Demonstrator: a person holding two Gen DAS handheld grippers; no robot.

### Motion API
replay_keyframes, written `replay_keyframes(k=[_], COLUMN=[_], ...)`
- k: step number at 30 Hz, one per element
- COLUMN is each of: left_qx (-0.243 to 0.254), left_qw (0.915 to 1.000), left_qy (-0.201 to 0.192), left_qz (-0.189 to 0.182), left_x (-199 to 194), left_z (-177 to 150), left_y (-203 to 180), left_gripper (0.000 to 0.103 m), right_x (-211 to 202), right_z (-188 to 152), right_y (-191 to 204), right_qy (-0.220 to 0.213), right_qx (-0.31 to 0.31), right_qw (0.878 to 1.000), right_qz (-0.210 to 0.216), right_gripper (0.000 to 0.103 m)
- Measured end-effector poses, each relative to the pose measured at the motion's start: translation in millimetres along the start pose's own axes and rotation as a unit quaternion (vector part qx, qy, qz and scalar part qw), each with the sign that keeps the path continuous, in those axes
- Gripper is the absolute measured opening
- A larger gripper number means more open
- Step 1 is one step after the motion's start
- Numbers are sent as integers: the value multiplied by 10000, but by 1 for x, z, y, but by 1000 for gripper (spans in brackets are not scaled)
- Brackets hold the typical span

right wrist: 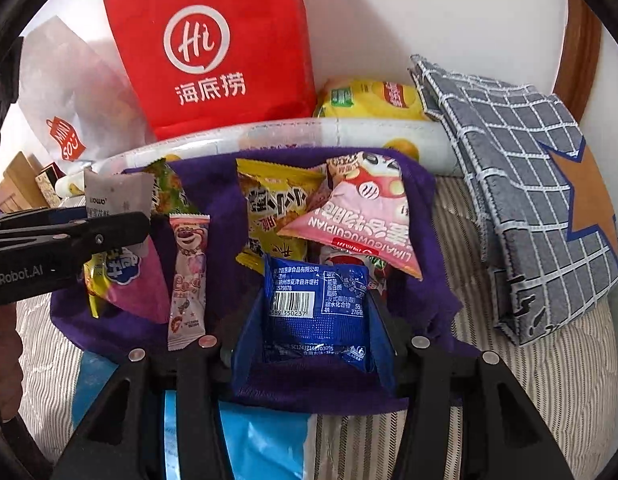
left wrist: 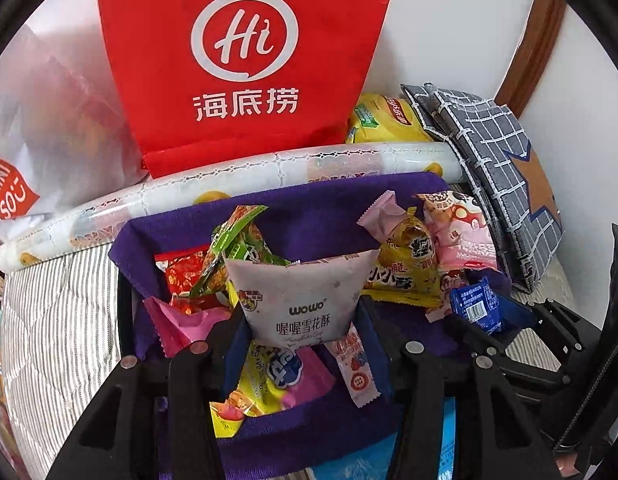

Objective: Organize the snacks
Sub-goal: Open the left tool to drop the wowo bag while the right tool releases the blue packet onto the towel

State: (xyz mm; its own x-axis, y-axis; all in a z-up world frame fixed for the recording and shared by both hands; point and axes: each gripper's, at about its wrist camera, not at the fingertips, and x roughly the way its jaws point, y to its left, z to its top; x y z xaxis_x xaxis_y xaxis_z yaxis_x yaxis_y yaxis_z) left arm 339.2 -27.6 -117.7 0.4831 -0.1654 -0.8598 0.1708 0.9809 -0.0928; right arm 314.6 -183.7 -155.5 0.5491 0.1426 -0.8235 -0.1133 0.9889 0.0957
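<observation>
Left tongs (left wrist: pixel 301 320) pinching white snack pack (left wrist: pixel 305 300); right tongs (right wrist: pixel 315 320) pinching blue snack pack (right wrist: pixel 315 304). Best to lower gently into purple bin (right wrist: pixel 213 200), then let go.

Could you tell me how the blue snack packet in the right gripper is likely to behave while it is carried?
The blue snack packet looks like thin, creased film, so it will probably flex and crinkle. It seems small and puffy, likely light. Its glossy surface might slip between the right gripper pads.

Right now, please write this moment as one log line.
left gripper: shut on white wowo packet | right gripper: shut on blue packet | both over purple basket of snacks
</observation>
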Motion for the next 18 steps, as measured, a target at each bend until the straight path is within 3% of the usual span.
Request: replay_keyframes(k=[7,10,14,18], left_qx=[39,38,48,53], left_qw=[10000,9999,9999,9999], left_qy=[11,14,-10,-47], left_qz=[31,128,165,151], left_x=[7,7,1,-8], left_z=[5,6,5,4], left_y=[-1,-3,-4,-6], left_gripper=[54,64,68,70], right_x=[4,2,-4,-12], right_z=[2,2,1,0], right_y=[0,1,3,6], right_qy=[114,141,80,7], right_qx=[-21,-38,5,1], right_qw=[9999,9999,9999,10000], right_qz=[37,27,88,66], right_gripper=[56,66,74,76])
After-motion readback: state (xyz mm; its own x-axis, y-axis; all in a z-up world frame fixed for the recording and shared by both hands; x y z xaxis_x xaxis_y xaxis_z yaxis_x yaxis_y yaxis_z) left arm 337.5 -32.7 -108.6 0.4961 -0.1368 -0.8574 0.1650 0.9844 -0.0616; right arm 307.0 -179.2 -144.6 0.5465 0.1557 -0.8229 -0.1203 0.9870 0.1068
